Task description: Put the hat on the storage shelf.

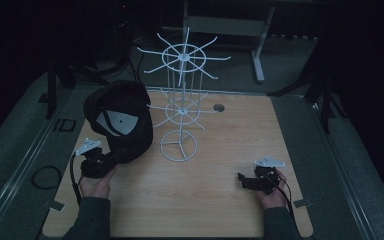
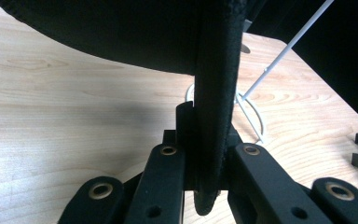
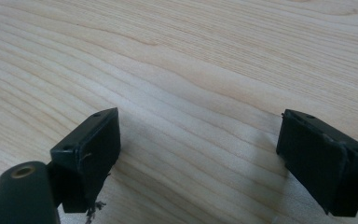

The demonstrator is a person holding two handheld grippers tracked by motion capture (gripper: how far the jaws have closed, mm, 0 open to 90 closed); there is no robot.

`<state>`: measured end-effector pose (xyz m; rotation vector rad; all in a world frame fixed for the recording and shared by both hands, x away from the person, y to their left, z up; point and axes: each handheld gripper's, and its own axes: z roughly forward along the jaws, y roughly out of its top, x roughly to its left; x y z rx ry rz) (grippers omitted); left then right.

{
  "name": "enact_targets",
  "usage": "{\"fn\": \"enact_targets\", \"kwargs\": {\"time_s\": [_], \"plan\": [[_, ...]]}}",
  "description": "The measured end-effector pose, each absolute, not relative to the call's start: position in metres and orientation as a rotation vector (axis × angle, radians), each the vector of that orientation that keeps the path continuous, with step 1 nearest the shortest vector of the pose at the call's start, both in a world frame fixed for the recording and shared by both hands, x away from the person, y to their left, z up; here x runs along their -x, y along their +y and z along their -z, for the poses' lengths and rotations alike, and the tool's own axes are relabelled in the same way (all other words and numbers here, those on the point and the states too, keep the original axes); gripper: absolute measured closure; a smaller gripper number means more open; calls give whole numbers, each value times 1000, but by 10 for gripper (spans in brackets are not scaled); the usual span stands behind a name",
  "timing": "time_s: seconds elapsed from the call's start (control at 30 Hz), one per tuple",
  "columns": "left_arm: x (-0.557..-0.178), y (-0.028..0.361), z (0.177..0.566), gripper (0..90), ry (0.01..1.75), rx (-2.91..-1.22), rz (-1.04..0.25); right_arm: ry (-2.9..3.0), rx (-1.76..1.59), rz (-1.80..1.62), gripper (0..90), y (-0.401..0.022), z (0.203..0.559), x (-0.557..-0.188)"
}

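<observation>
L gripper [image 1: 105, 162] near the bench's [image 1: 220, 200] left edge, jaws clamped on black cap [image 1: 122, 117] brim. R gripper [image 1: 247, 181] near right edge, jaws wide apart, nothing in them.

Cap [image 2: 135, 32] cut off by the top edge in the left gripper view, crown unseen. Left tool [image 2: 209, 154] pads hidden behind the cap's brim. White wire rack [image 2: 279, 56] there cropped to one rod and part of its base ring. Room beyond the counter [image 1: 220, 200] lost in darkness.

Black cap [image 1: 122, 117] with a grey inner patch, raised by its brim above the table's left side
</observation>
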<state>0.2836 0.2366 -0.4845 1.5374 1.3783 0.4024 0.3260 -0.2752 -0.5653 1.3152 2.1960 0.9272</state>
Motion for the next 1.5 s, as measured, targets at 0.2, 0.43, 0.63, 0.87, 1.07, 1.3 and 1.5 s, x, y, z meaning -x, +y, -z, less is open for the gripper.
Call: {"fn": "enact_targets", "kwargs": {"time_s": [0.2,0.43,0.63,0.87,1.07,1.3,1.5], "plan": [[-284,238,481,865,1376,-1536,-415,2196,-1315,-926,132,-275,565,-326],[-283,237,475,865,1371,-1533,-426,2196,-1315,-927,132,-275,565,-326],[-283,236,469,866,1358,-1533,-444,2195,-1316,-927,132,-275,565,-326],[-282,236,464,865,1353,-1527,-459,2195,-1315,-928,132,-275,565,-326],[-280,236,459,865,1344,-1532,-479,2195,-1315,-927,132,-275,565,-326],[-280,235,454,866,1334,-1530,-495,2195,-1311,-928,132,-275,565,-326],[-279,233,450,866,1324,-1535,-505,2195,-1312,-928,132,-275,565,-326]]}}
